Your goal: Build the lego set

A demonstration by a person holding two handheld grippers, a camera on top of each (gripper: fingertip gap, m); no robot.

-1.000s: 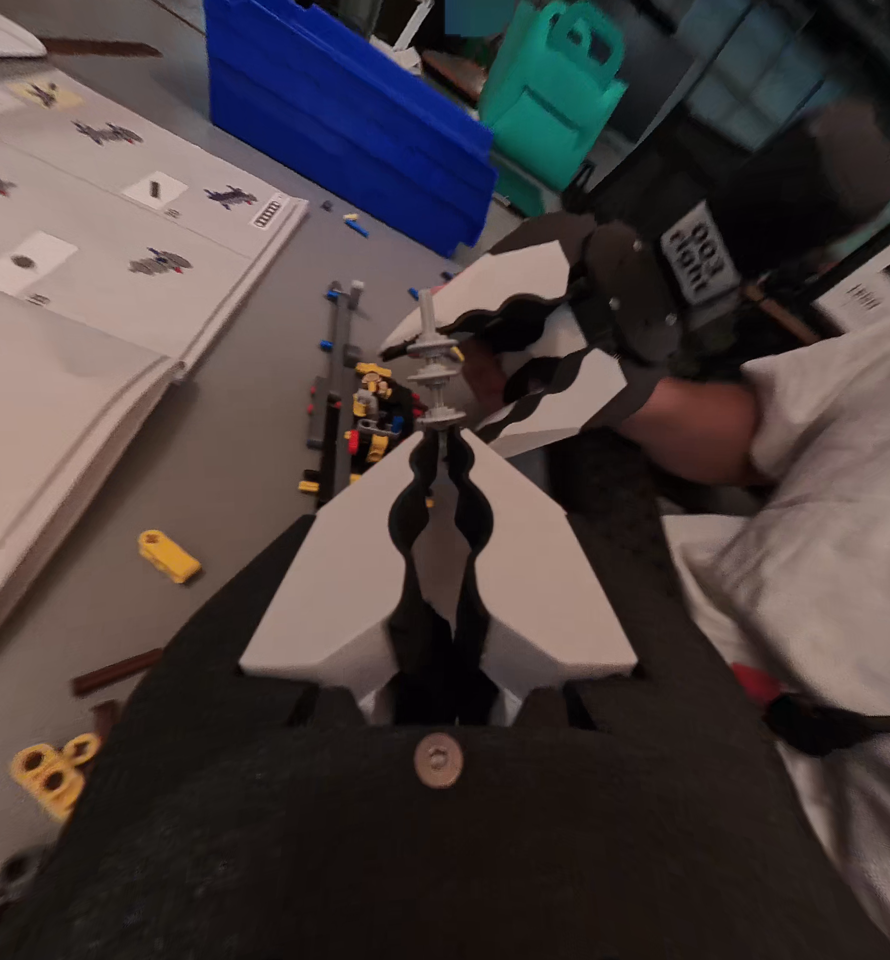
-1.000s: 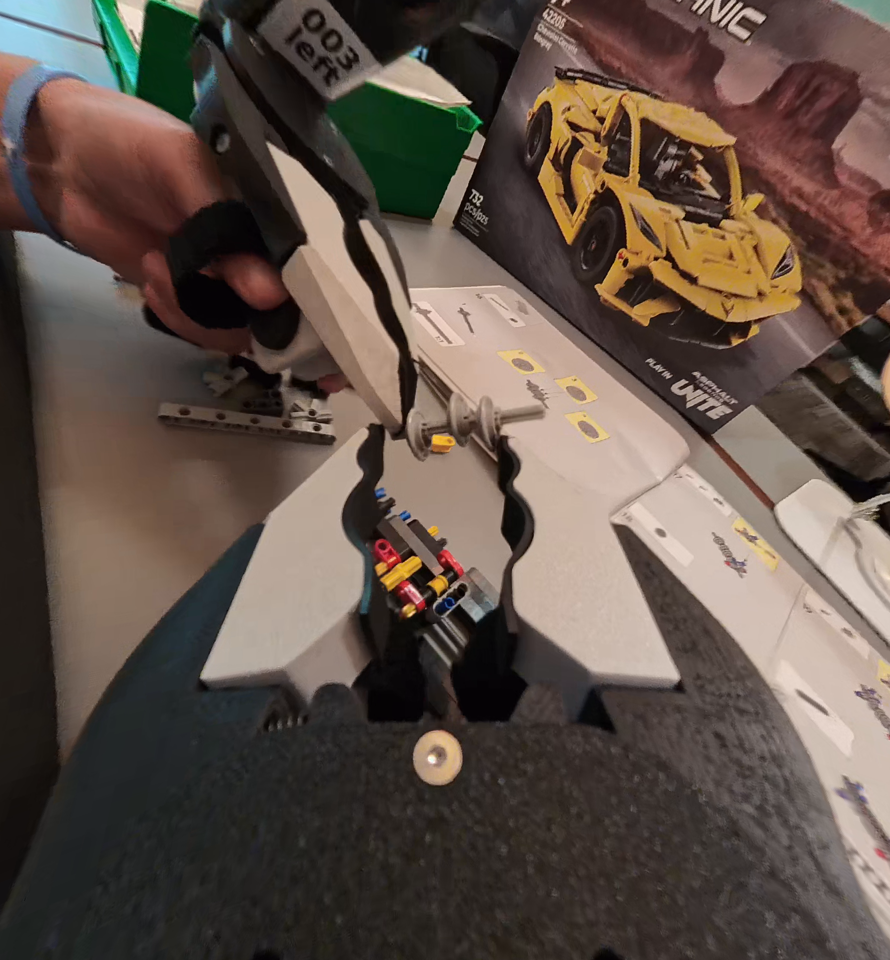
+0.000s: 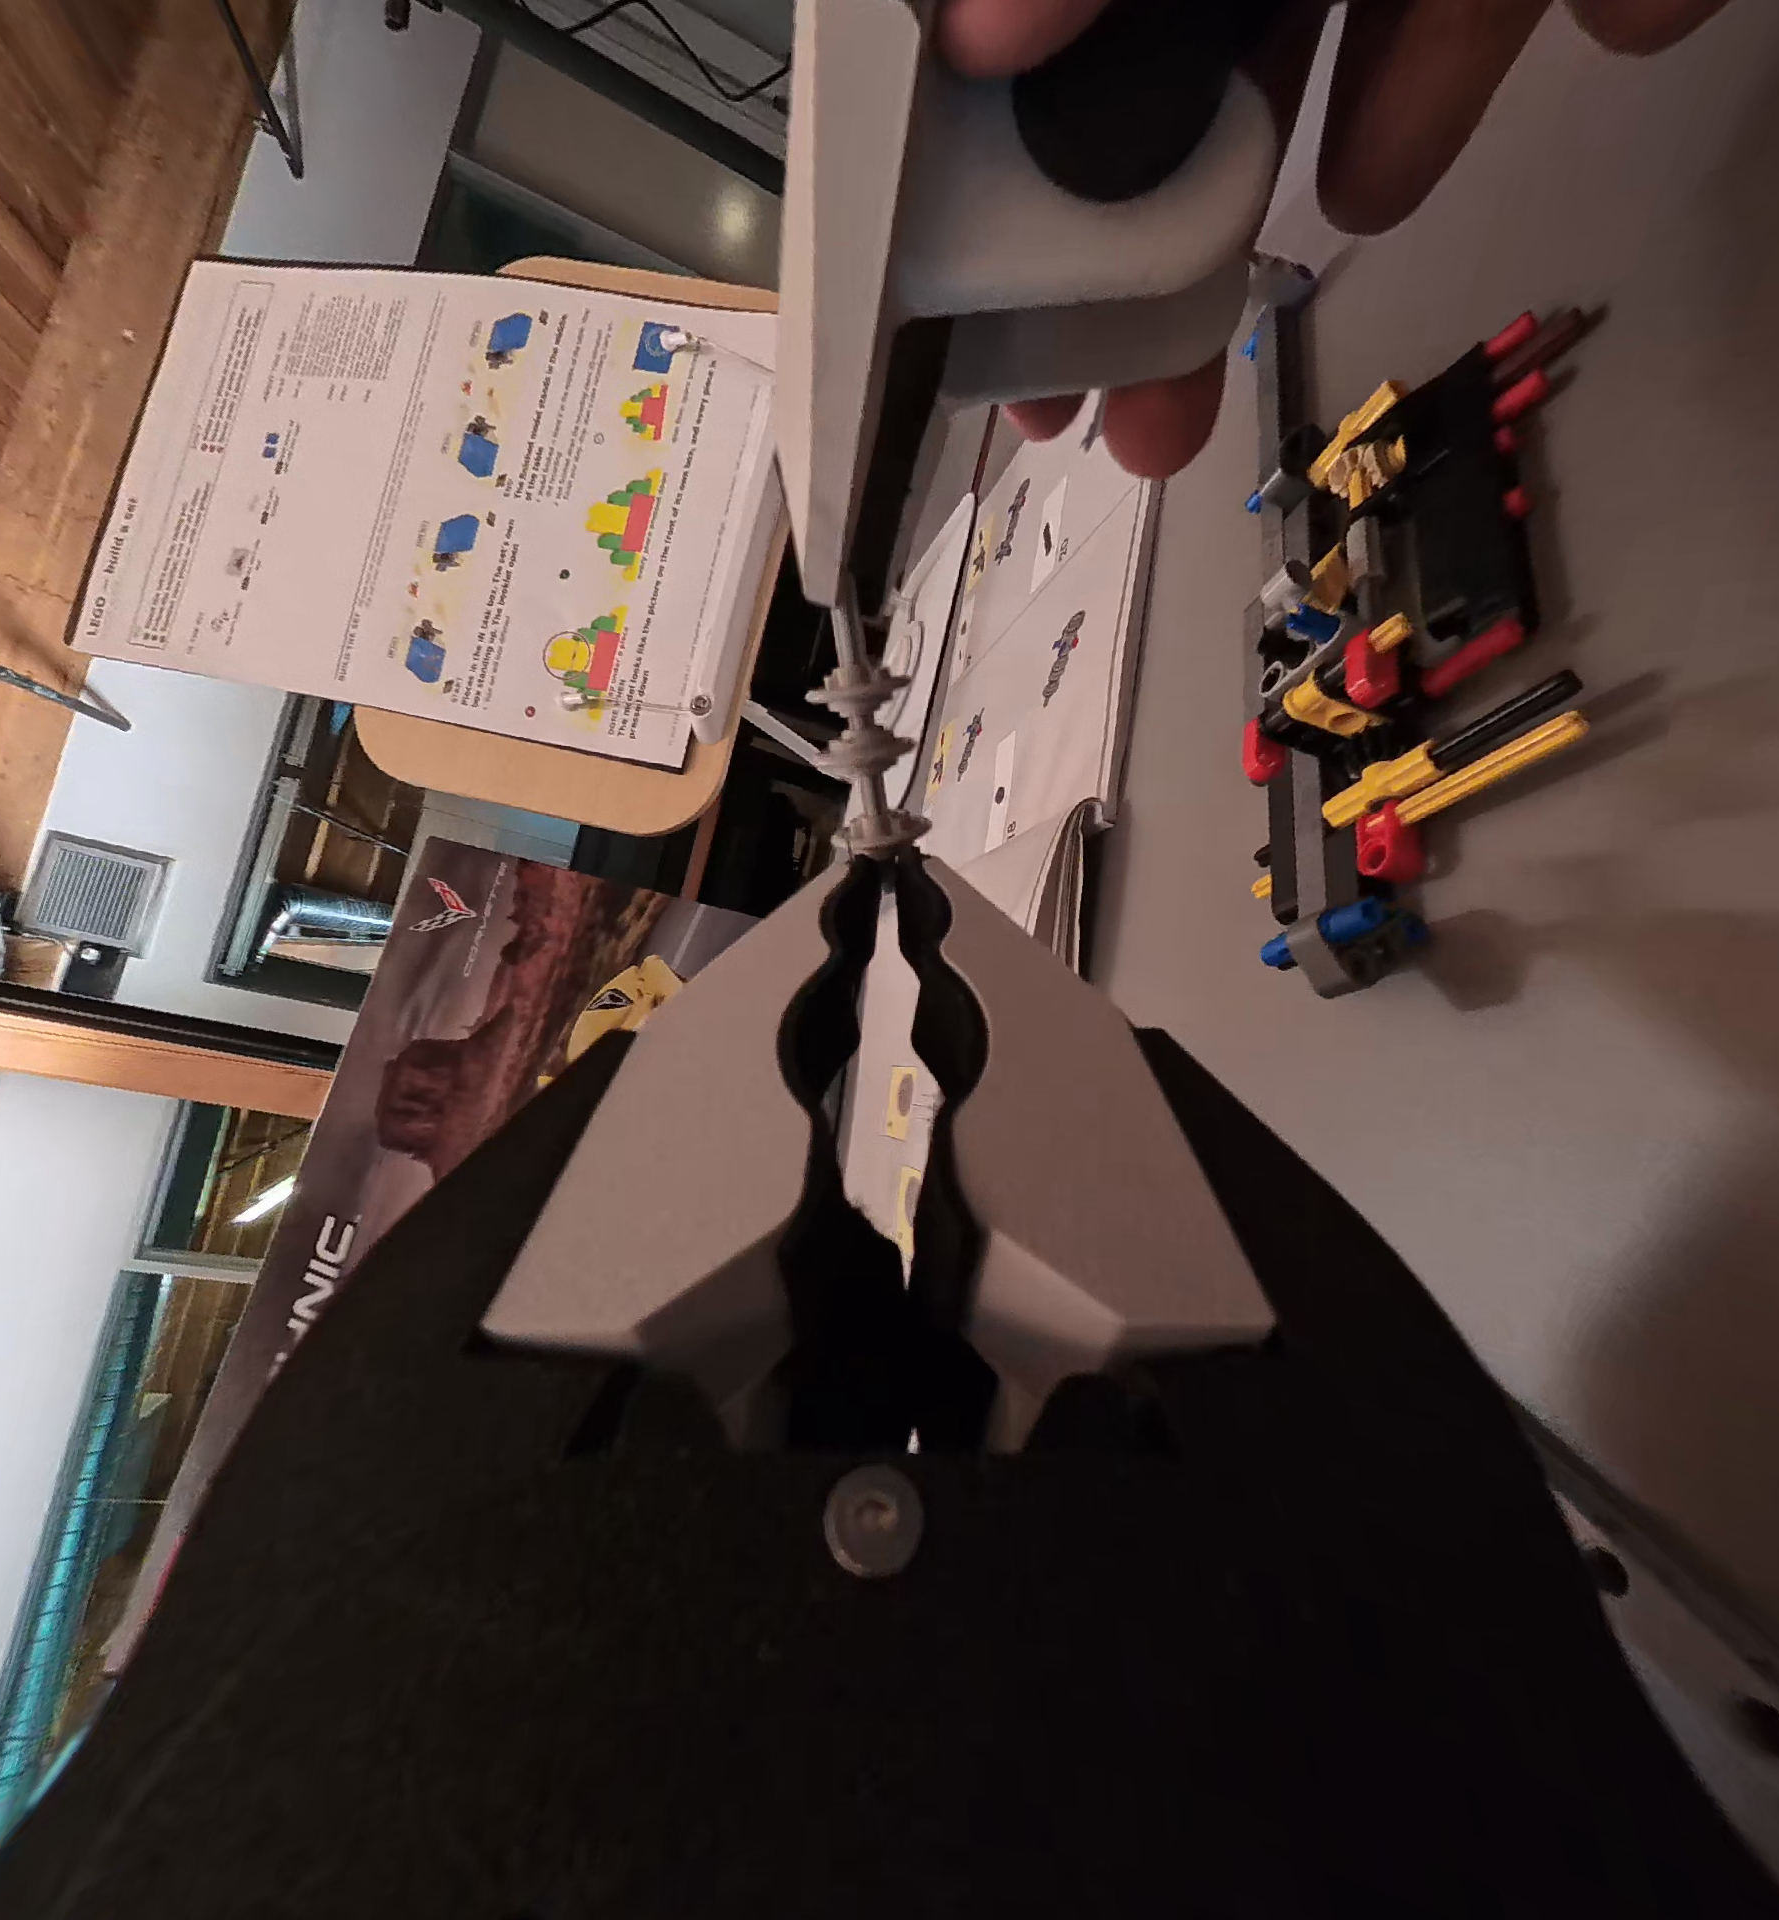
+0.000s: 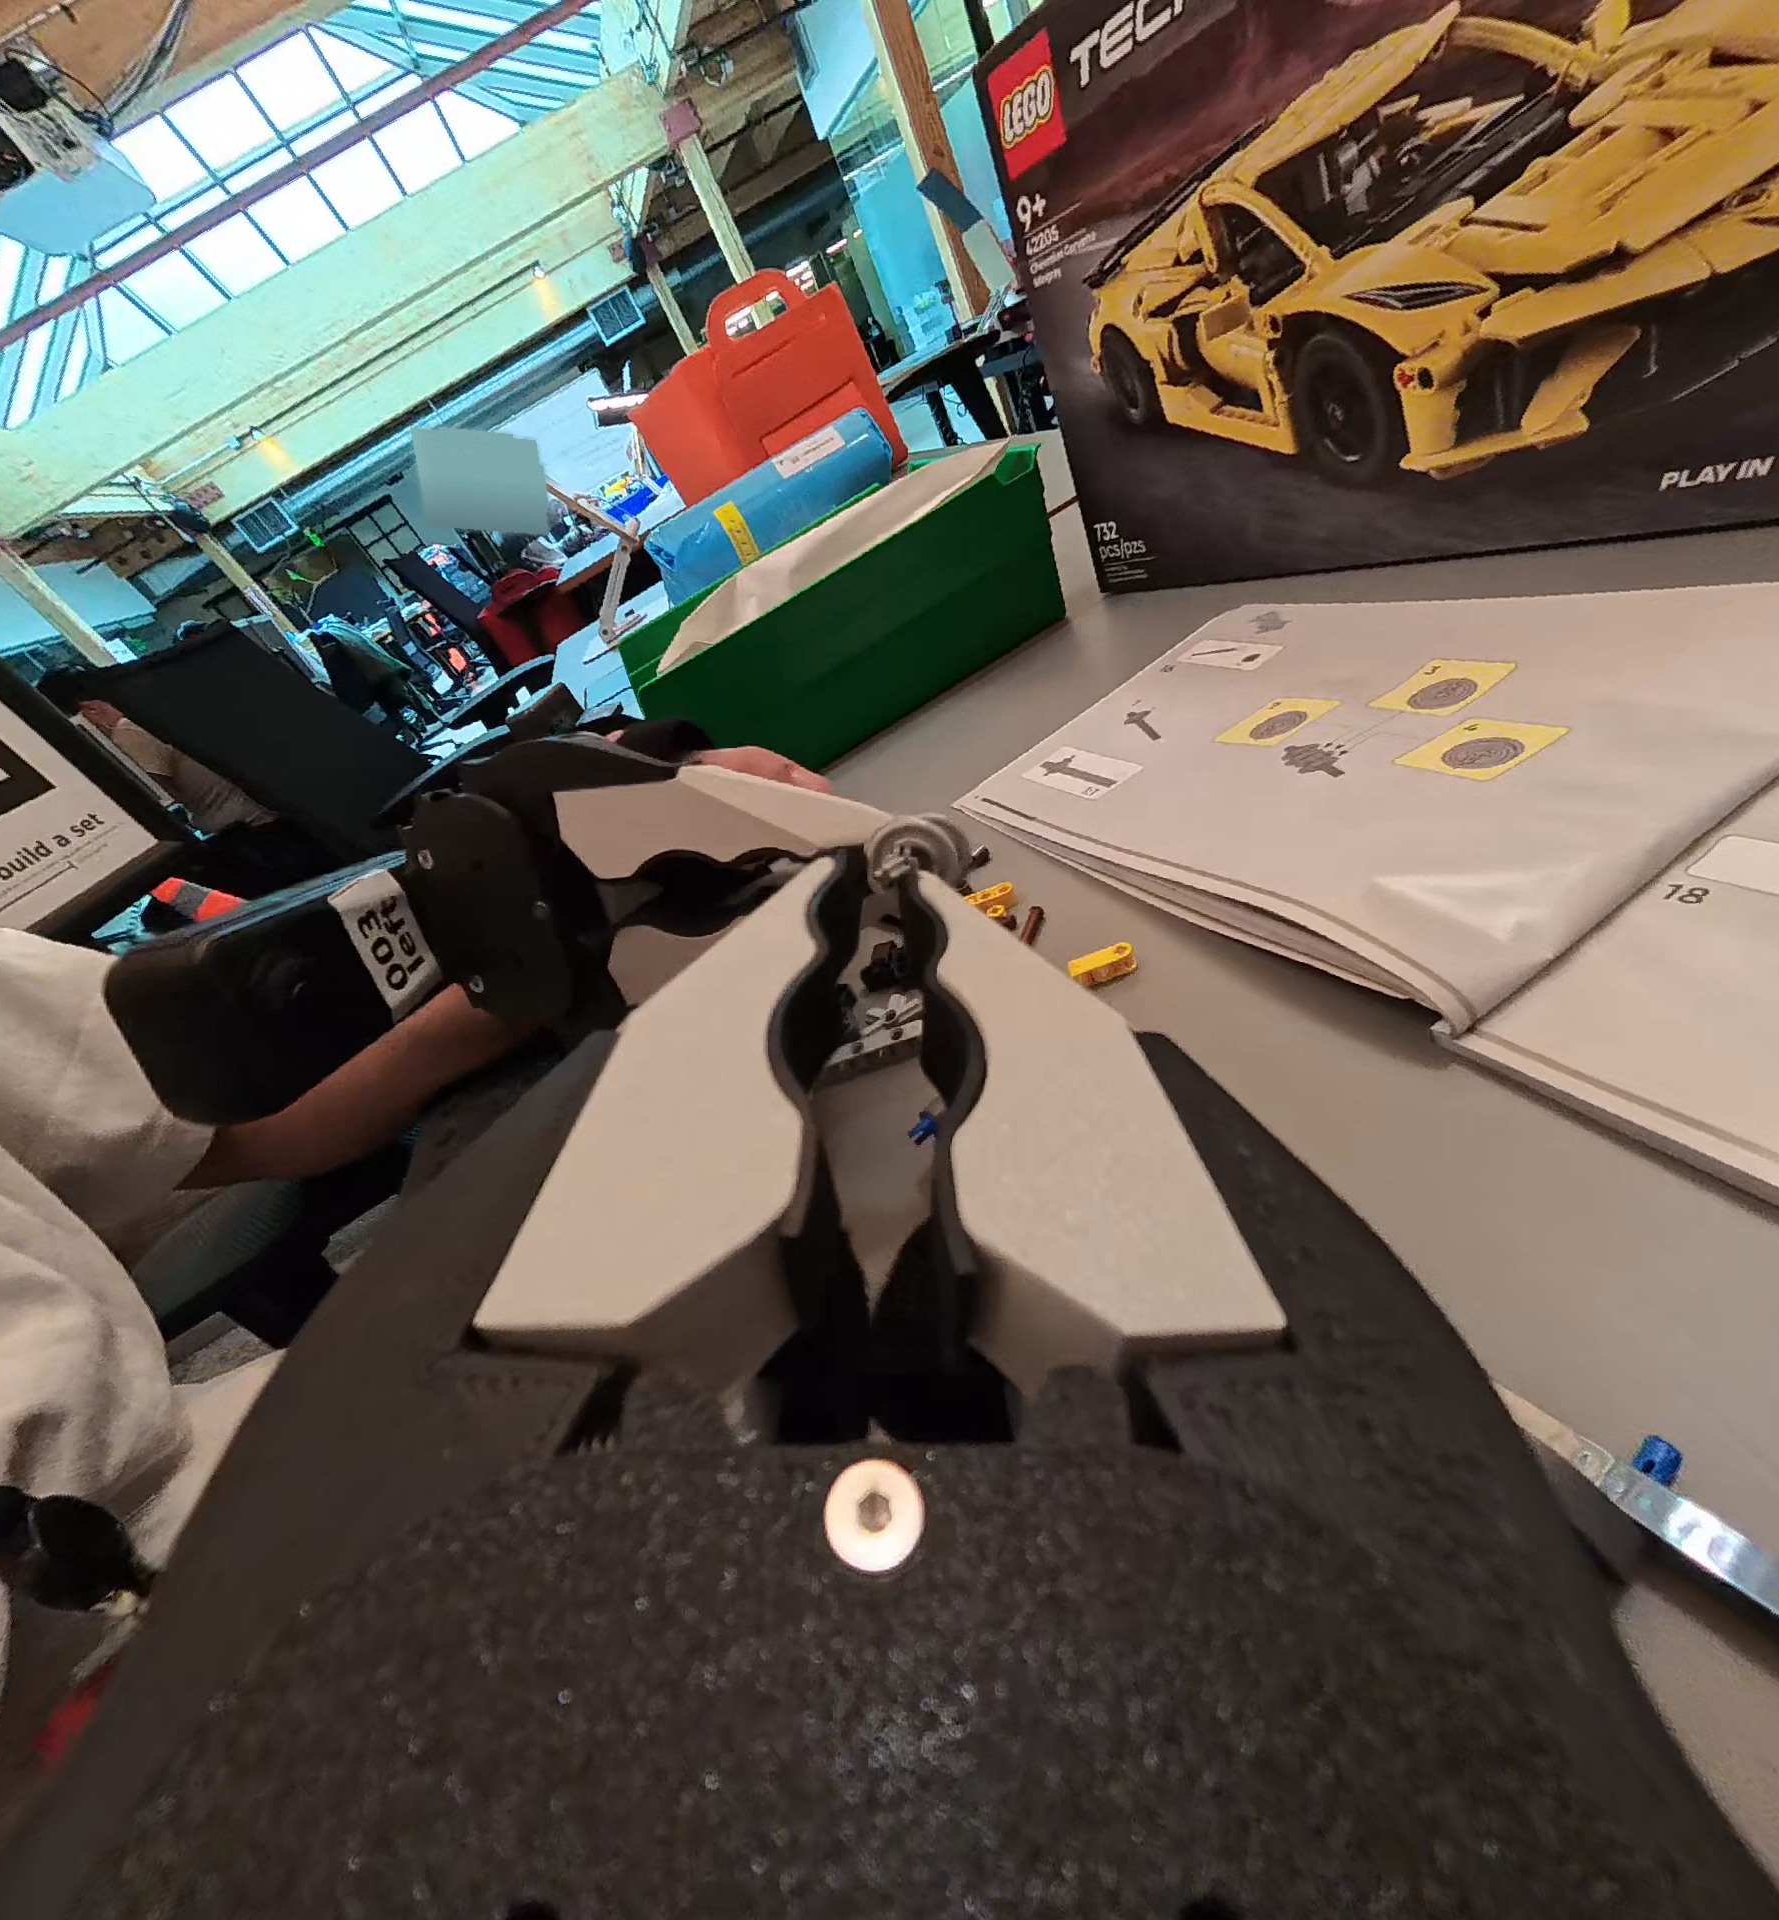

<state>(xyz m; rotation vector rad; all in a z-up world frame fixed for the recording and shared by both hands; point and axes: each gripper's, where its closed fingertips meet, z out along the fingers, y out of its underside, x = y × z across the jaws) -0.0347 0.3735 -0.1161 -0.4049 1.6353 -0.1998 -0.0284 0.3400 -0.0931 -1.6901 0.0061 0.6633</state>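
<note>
Far side: I see a green bin (image 4: 854,634) holding white paper.
Behind it: orange carrier (image 4: 771,400), blue roll (image 4: 760,514).

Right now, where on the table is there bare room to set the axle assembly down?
Bare grey table lies on the near side of the open instruction booklet. Another free patch borders the partly built chassis. Crowded: the loose yellow pieces at the booklet's edge.

In the right wrist view, the set box (image 4: 1436,291) runs off the upper right edge. The gear axle (image 4: 914,844) shows only its end. In the left wrist view, the right gripper (image 3: 843,582) is cut at the top edge, its tips hiding the axle's far end.
</note>
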